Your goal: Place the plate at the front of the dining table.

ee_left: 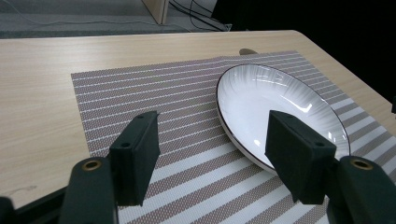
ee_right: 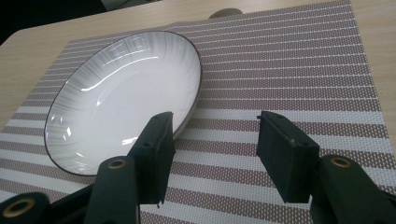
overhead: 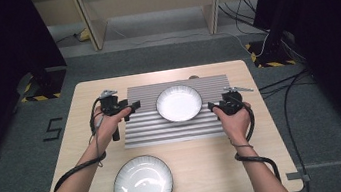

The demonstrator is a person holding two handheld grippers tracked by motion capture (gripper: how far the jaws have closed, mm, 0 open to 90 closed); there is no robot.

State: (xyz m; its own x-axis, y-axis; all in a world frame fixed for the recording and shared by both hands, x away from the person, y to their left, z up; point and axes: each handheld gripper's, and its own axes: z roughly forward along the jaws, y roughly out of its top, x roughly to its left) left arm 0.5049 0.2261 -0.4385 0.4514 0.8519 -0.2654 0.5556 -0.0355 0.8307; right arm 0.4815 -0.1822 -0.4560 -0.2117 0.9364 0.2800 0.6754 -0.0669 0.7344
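Left gripper [overhead: 132,106], jaws spread, empty, over the striped mat's [overhead: 148,129] left edge. Right gripper [overhead: 214,106], jaws spread, empty, at the mat's right edge. White plate [overhead: 179,103] on the mat between them, untouched. Second plate [overhead: 143,184] near the table's [overhead: 209,171] front edge. No legible writing.

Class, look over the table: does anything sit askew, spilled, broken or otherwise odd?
Nothing is spilled or broken. One oddity: the near plate overhangs the table's front edge. The other plate sits flat on the striped mat, right of its middle. A small object peeks from under the mat's far edge.
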